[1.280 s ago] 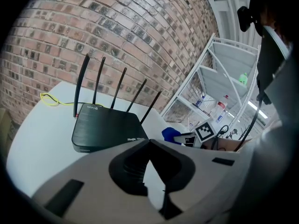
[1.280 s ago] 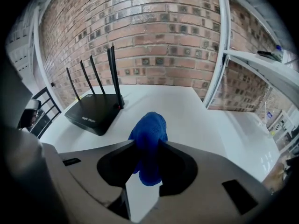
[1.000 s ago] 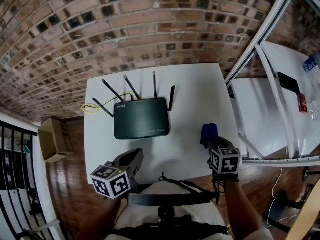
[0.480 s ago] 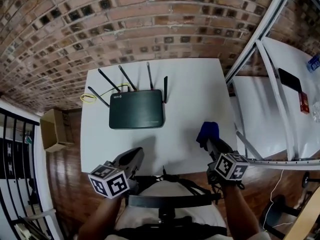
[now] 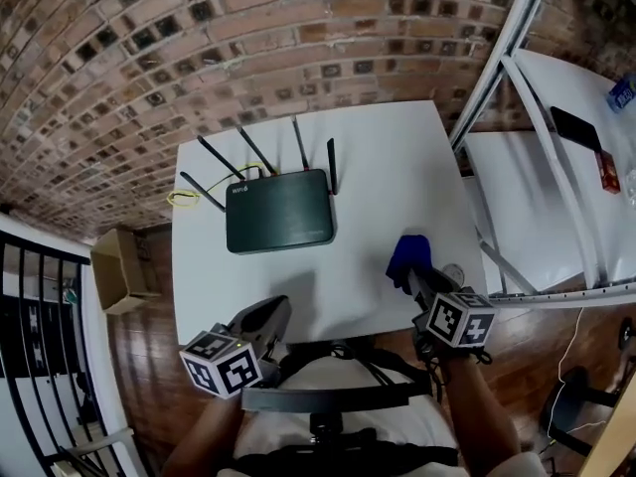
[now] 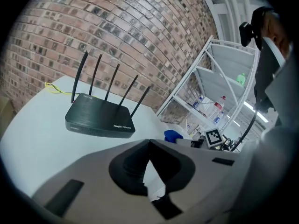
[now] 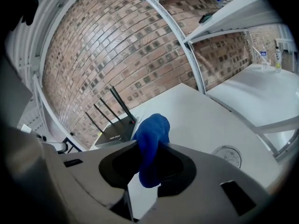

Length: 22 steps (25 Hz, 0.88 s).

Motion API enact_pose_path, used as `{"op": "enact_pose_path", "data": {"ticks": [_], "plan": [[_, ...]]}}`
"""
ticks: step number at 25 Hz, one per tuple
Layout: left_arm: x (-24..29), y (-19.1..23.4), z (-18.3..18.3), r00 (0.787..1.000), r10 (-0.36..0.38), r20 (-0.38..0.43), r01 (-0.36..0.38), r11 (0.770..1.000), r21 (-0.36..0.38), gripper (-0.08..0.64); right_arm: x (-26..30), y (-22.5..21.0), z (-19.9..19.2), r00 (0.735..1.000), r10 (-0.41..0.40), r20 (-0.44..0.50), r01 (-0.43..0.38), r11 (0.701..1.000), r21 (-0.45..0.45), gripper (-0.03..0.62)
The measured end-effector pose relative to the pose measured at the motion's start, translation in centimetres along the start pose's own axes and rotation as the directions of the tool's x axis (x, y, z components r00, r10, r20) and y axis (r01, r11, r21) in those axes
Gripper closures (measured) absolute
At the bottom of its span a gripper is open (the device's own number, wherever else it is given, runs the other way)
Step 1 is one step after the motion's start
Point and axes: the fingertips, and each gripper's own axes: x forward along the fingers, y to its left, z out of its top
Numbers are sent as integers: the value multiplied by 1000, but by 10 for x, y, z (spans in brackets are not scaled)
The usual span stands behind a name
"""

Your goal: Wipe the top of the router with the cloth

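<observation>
We count one router [image 5: 280, 224], a dark flat box lying towards the far left part of the one white table [image 5: 388, 167] in front of us, well apart from both grippers. Five thin antennas [image 5: 299, 143] rise along its back edge, on the side nearest the brick wall [image 5: 298, 28], and one yellow cable [image 5: 185, 198] loops on the tabletop just beside its left rear corner. There is one cloth [image 5: 408, 254], blue and bunched, and it is off the table in the right gripper [image 5: 419, 278], nearer to us than the router and to its right. In the right gripper view the cloth [image 7: 151, 139] hangs between the two jaws of the right gripper [image 7: 149, 154]. Those jaws have just been closing and now pinch the fabric, with a rounded lump of it standing up above the tips. The router [image 7: 117, 130] shows beyond it. The left gripper [image 5: 272, 311] sits over the near edge of the table, and in its own view the left gripper [image 6: 149, 143] has its two jaws brought together at the tips, with nothing between them. The router [image 6: 100, 118] lies ahead of it. We see two marker cubes, one on each gripper [image 5: 221, 362] [image 5: 458, 319]. One small round disc [image 7: 227, 157] lies on the table by the right gripper, and one open cardboard box [image 5: 119, 270] stands on the floor to the left.
</observation>
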Motion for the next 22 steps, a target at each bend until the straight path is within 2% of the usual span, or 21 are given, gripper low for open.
{"op": "enact_pose_path", "data": {"ticks": [3,12,16,22], "plan": [[-12,2,6,999,-30,-12,30,999,31,531,-5,19,-3,1000,-7,8,7,1000,-16,492],[-67,47,4,999,-48,-16,48,999,-12,531,-6,86,-22,999,-23,28,24,998,-57,495],[-74,52,-5,995,-89,-45,89,996,4,531,-6,101,-29,999,-42,33,45,995,-84,495],[-83,61,-6,992,-118,-44,118,993,-2,531,-8,113,-30,997,-58,47,62,994,-93,495]]}}
